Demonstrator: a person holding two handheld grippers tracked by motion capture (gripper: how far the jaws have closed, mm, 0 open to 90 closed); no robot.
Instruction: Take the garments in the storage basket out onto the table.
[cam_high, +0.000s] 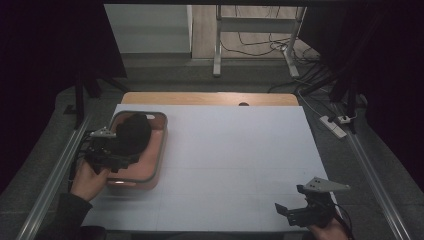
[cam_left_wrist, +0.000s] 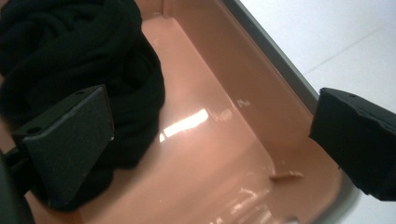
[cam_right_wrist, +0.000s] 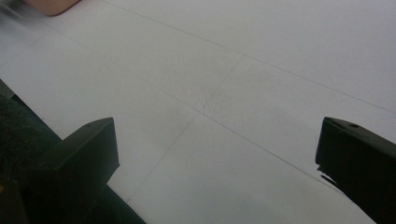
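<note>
Black cloth (cam_left_wrist: 84, 51) lies bundled in the pink tub (cam_left_wrist: 243, 116). My left gripper (cam_left_wrist: 210, 140) gapes wide over it, one jaw touching the cloth. My right gripper (cam_right_wrist: 215, 163), far right of the tub, hangs open, empty, above white tabletop (cam_right_wrist: 261, 70).

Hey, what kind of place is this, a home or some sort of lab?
Most likely a lab or recording workspace. The table is covered in plain white sheeting, cables and a power strip lie on the floor behind it, and dark curtains flank it. A pink tub holds black cloth.
</note>
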